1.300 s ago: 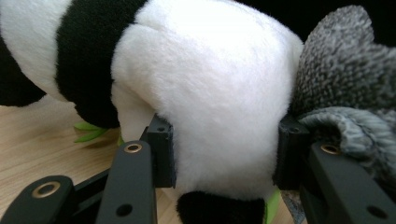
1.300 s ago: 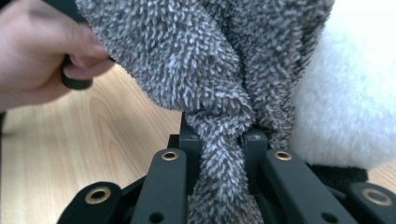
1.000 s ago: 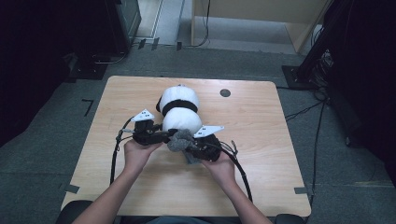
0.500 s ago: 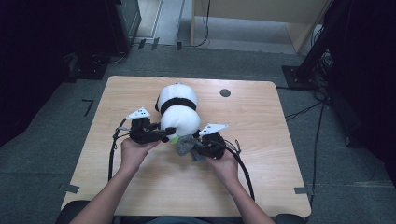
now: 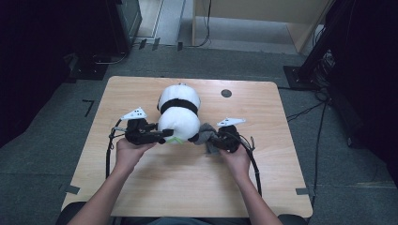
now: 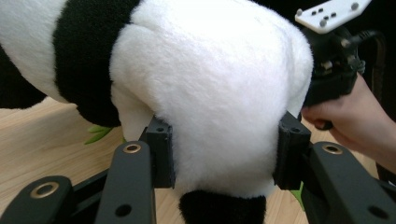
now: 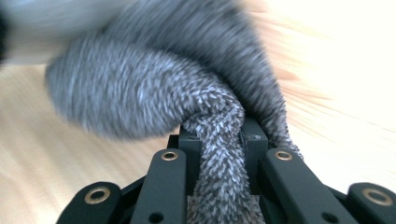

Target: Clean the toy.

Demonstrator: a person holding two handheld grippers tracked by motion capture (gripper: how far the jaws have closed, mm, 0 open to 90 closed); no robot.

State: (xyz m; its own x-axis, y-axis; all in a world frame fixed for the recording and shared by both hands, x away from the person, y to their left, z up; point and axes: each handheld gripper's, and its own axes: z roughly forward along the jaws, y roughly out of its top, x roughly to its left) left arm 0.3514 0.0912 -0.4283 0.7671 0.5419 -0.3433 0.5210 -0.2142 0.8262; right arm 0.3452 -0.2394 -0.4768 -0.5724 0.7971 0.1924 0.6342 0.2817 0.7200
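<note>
Plush panda (image 5: 179,112) sits mid-worktop (image 5: 155,187), blocking the middle. Wide open wood on the person's side of the panda; bare strips either flank, and a dark round grommet (image 5: 226,93) beyond its right.

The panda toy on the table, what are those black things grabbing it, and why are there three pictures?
Those black things are grabbers that a person holds, one in each hand. One picture is taken from above and shows the light wooden table with the big white-and-black plush panda lying on it. The other two come from small cameras riding on the grabbers. The left gripper squeezes the panda's fluffy white body between its two black jaws. The right gripper is pinched shut on a grey knitted piece of cloth, which looks blurred there. From above, that grey cloth sits right beside the panda; what it is exactly I can't tell.
</note>
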